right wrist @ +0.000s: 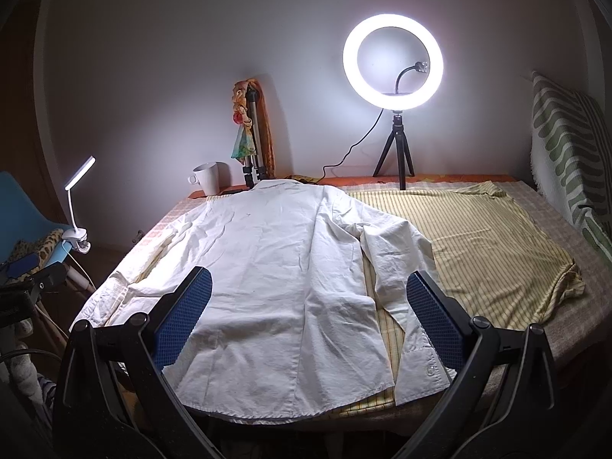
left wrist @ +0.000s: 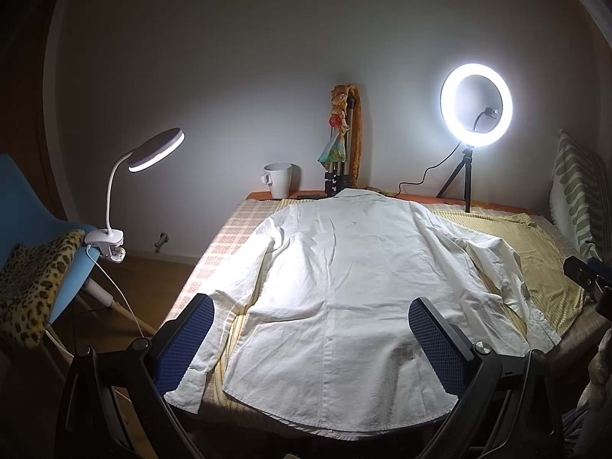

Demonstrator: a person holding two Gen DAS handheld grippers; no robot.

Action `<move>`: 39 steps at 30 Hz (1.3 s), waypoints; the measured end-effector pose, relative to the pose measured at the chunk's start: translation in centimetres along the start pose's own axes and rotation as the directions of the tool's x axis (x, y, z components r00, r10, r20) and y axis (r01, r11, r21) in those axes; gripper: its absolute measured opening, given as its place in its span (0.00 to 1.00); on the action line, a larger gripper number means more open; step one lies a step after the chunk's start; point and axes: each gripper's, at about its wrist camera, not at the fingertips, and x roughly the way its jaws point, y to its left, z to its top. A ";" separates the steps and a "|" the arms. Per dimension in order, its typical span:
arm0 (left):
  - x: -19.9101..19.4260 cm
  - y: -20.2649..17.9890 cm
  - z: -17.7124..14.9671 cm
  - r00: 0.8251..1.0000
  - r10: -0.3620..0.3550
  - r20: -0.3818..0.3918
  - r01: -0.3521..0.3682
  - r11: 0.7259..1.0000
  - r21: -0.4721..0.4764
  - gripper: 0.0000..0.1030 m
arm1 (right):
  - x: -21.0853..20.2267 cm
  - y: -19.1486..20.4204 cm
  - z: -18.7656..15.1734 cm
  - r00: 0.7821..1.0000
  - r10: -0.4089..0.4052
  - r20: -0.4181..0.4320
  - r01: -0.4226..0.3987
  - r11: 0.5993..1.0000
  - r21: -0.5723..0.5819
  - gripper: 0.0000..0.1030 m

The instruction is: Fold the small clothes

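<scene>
A white long-sleeved shirt [left wrist: 344, 275] lies spread flat on the table, collar at the far end, hem at the near edge, sleeves angled down each side. It also shows in the right wrist view [right wrist: 267, 267]. My left gripper [left wrist: 311, 329] is open and empty, held above the near hem. My right gripper [right wrist: 308, 302] is open and empty, above the hem and the right sleeve cuff [right wrist: 420, 367]. The right gripper's tip shows at the left wrist view's right edge [left wrist: 585, 275].
A yellow striped cloth [right wrist: 478, 248] covers the table under the shirt. A ring light on a tripod [right wrist: 394, 61], a white mug [right wrist: 206, 178] and a folded tripod [right wrist: 252, 141] stand at the far edge. A clip lamp [left wrist: 114, 229] and blue chair [left wrist: 23, 206] stand left.
</scene>
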 end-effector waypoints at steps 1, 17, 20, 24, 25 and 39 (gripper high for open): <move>0.0 0.0 0.0 1.000 0.000 -0.001 0.000 1.000 0.001 1.00 | 0.0 0.0 0.0 1.000 -0.001 0.000 0.001 1.000 0.000 1.00; 0.2 1.0 -0.3 0.998 0.011 -0.059 -0.012 1.000 -0.011 1.00 | 0.1 0.4 -0.1 1.000 0.007 -0.005 -0.007 1.000 -0.002 1.00; 0.3 1.0 -0.4 0.996 0.006 -0.090 -0.008 1.000 -0.024 1.00 | 0.2 0.6 -0.1 1.000 0.007 -0.006 -0.007 1.000 -0.003 1.00; 0.4 1.2 -0.5 0.997 0.017 -0.081 -0.019 1.000 -0.024 1.00 | 0.2 0.6 -0.2 1.000 0.009 -0.004 -0.009 1.000 -0.004 1.00; 0.5 1.3 -0.6 0.996 0.019 -0.085 -0.022 0.999 -0.025 1.00 | 0.2 0.6 -0.2 1.000 0.010 -0.003 -0.010 1.000 -0.004 1.00; 4.1 6.4 -0.3 0.991 0.022 -0.129 -0.023 1.000 -0.003 0.95 | 1.1 2.8 0.9 0.996 0.080 -0.047 -0.082 0.995 -0.048 1.00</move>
